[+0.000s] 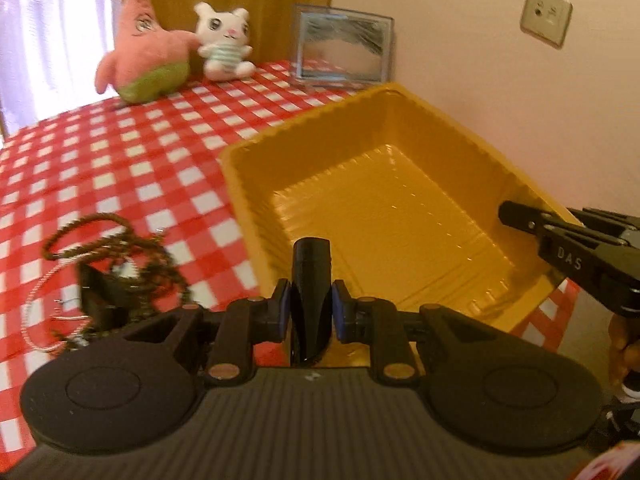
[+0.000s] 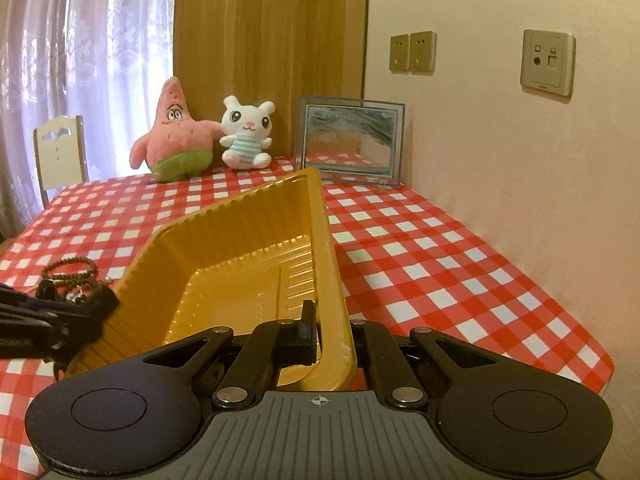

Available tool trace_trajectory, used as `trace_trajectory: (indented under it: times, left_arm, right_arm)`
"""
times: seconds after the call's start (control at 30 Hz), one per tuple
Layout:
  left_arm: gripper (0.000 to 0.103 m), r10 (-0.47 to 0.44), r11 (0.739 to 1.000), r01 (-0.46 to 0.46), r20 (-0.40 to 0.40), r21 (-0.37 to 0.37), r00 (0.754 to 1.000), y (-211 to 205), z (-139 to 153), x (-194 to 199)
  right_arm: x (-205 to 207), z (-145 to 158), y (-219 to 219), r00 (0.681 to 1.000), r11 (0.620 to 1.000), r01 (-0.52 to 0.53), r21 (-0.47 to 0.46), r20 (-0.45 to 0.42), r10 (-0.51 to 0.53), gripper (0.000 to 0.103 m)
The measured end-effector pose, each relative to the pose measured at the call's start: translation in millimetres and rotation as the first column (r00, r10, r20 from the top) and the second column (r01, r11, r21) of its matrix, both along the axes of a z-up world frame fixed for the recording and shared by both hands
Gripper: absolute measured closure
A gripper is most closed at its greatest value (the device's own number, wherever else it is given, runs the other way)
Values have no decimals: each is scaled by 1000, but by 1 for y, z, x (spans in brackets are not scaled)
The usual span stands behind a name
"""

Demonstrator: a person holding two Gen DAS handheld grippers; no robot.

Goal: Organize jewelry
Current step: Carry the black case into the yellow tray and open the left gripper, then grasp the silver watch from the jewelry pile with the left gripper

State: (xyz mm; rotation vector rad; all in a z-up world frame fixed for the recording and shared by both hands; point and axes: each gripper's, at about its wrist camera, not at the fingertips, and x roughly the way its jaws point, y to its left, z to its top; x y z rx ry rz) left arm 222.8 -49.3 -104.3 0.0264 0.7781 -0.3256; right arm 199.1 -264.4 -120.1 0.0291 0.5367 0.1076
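Observation:
My left gripper (image 1: 311, 308) is shut on a glossy black bangle (image 1: 311, 264), held edge-on between its blue pads just over the near rim of a yellow plastic tray (image 1: 400, 128). The tray holds nothing that I can see. My right gripper (image 2: 320, 334) is shut on the tray's (image 2: 240, 236) right rim; in the left wrist view the right gripper (image 1: 520, 220) reaches in from the right. A tangle of braided bracelets and a silver chain (image 1: 100, 264) lies on the checked cloth left of the tray. In the right wrist view this jewellery pile (image 2: 72, 272) shows behind the left gripper (image 2: 96, 308).
A red-and-white checked tablecloth (image 2: 420, 248) covers the table, which runs along a wall on the right. At the back stand a pink star plush (image 2: 176, 136), a white bunny plush (image 2: 246, 136) and a framed picture (image 2: 350, 140). A chair (image 2: 60, 152) stands at the far left.

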Motion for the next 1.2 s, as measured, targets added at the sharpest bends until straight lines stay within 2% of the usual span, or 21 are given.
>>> trace_trajectory:
  times: [0.23, 0.37, 0.47, 0.57, 0.67, 0.77, 1.0, 1.2]
  left_arm:
    - [83, -54, 998, 55, -57, 13, 997, -18, -15, 3]
    - [83, -64, 998, 63, -74, -17, 995, -18, -16, 3]
    - [72, -67, 997, 64, -55, -52, 996, -13, -8, 1]
    - [71, -63, 995, 61, -30, -81, 998, -5, 1, -6]
    - [69, -38, 995, 37, -10, -87, 999, 7, 8, -12]
    - [68, 17, 998, -17, 3, -60, 1000, 27, 10, -17]
    - [71, 148, 989, -148, -46, -10, 988, 72, -5, -17]
    - [74, 148, 989, -148, -29, 12, 989, 75, -9, -10]
  right_arm:
    - [-1, -1, 5, 1000, 1000, 13, -28, 2, -13, 99]
    - [-2, -1, 6, 1000, 999, 26, -36, 1, -26, 99]
    - [-3, -2, 4, 999, 998, 53, -41, -3, -54, 99]
    - [-3, -2, -1, 997, 996, 81, -42, -6, -81, 99]
    - [-4, -2, -6, 995, 994, 102, -46, -5, -102, 99]
    - [-5, -1, -10, 992, 991, 124, -45, -7, -124, 99]
    - [-7, -1, -16, 988, 988, 151, -41, -20, -152, 98]
    - [-8, 0, -15, 987, 987, 157, -42, -21, -158, 99]
